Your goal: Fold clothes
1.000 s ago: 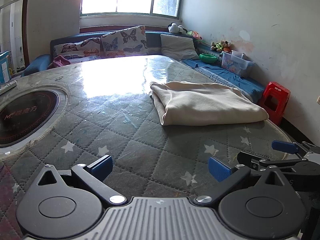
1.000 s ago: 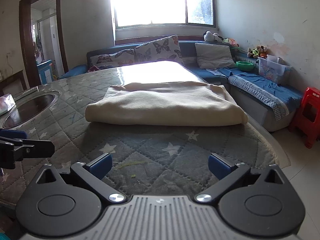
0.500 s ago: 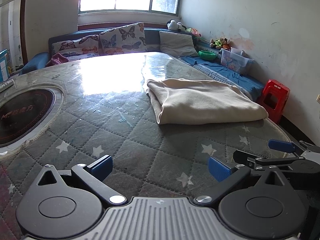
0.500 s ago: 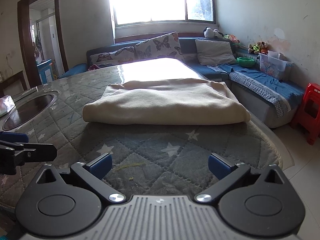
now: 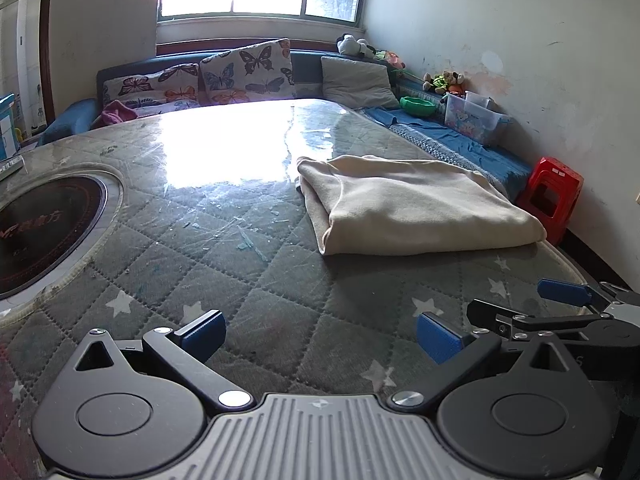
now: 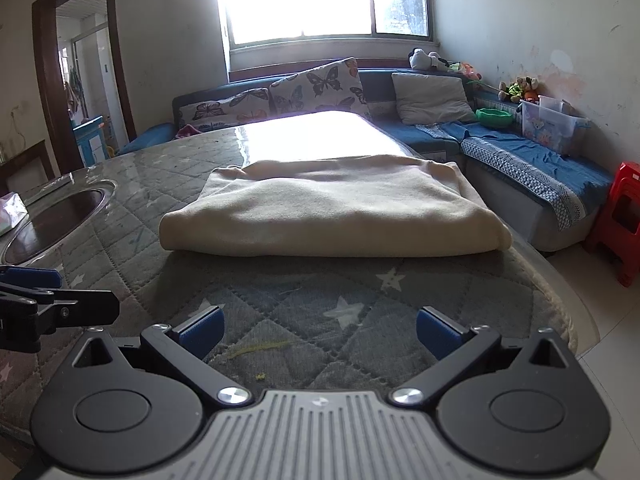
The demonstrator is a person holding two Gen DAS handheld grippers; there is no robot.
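Note:
A cream garment [image 5: 416, 204] lies folded into a flat rectangle on the quilted grey table cover [image 5: 248, 280]; it also shows in the right wrist view [image 6: 332, 212], straight ahead of the fingers. My left gripper [image 5: 320, 336] is open and empty, low over the cover, short of the garment and to its left. My right gripper [image 6: 320, 330] is open and empty, a little short of the garment's near fold. The right gripper's fingers [image 5: 560, 292] show at the right edge of the left wrist view.
A round inset cooktop [image 5: 40, 224] sits at the table's left. A blue sofa with butterfly cushions [image 5: 244, 72] runs behind and along the right. A red plastic stool [image 5: 550, 196] stands by the table's right edge. A doorway [image 6: 84, 80] is at far left.
Both grippers have moved slightly closer to the folded garment. Both stay open and empty; the garment has not moved.

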